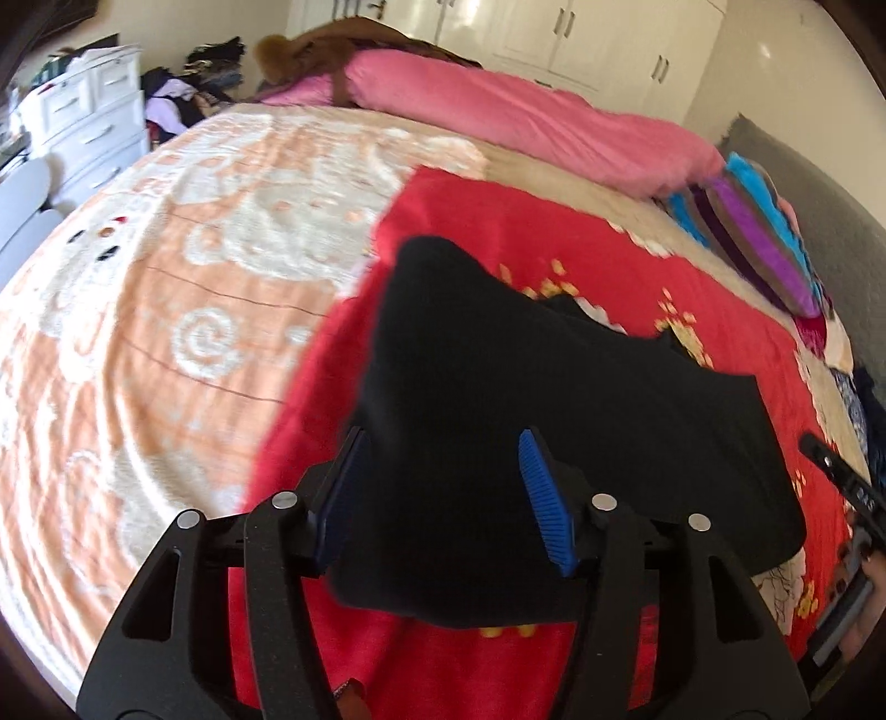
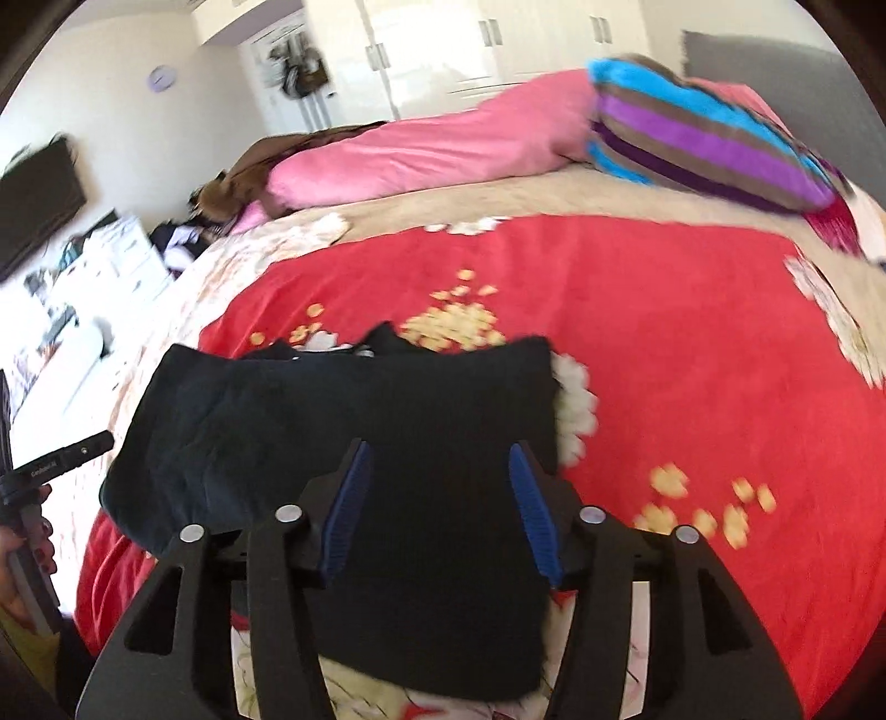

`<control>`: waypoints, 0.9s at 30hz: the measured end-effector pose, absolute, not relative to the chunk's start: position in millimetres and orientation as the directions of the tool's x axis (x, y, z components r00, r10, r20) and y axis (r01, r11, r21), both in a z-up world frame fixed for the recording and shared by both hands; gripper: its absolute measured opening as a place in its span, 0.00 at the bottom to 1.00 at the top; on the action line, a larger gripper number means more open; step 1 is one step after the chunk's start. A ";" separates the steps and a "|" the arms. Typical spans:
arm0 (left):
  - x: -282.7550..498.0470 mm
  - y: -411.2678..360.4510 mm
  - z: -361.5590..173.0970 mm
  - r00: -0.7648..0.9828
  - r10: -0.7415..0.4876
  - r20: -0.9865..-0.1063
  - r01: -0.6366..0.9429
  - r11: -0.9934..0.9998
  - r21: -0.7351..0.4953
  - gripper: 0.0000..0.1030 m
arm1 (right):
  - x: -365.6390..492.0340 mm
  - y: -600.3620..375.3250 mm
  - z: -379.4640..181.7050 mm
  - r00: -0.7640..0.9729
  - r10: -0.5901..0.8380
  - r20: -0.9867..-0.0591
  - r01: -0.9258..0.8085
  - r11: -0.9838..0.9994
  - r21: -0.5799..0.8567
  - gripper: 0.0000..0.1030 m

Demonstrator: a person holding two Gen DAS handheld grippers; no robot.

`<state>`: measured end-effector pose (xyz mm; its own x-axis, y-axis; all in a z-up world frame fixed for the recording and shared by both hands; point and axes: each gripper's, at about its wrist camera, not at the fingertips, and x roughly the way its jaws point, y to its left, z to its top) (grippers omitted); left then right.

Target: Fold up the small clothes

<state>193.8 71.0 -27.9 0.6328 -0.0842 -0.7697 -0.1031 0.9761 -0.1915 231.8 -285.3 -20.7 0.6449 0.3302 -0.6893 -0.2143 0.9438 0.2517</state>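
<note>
Black garment lies flat, long axis crosswise on red blanket.

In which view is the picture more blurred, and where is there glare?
Right wrist view: strong motion blur on the red blanket and striped pillow; the dresser is overexposed. Left wrist view: milder blur; glare on the white wardrobe. Both bend at the edges.

Each matte black, two-finger handheld gripper carries ribbed blue rubber pads on angular linkage arms pinned by round silver rivets. At nine o'clock, a hand with dark-painted nails.
</note>
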 end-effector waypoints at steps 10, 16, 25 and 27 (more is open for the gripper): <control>212.9 32.6 -63.9 0.572 -0.044 -0.819 -0.026 0.997 -0.071 0.58 | 251.8 -267.8 -59.3 0.534 0.309 -0.787 -0.217 0.950 0.226 0.59; 215.5 25.5 -76.0 0.555 -0.031 -0.831 0.027 0.999 -0.020 0.65 | 251.3 -270.3 -74.4 0.508 0.237 -0.828 -0.184 0.969 0.164 0.59; 211.9 25.5 -70.6 0.563 -0.076 -0.823 0.069 0.997 -0.045 0.77 | 250.0 -278.8 -78.4 0.509 0.264 -0.819 -0.159 0.964 0.212 0.69; 211.4 25.8 -69.6 0.564 -0.081 -0.822 0.069 0.996 -0.051 0.78 | 248.8 -279.9 -76.5 0.513 0.268 -0.816 -0.156 0.963 0.218 0.71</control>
<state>211.4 25.8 -69.6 0.5643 -0.0806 -0.8216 0.0686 0.9964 -0.0506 248.8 -279.9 -76.5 0.5130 0.2676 -0.8156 -0.1560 0.9634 0.2180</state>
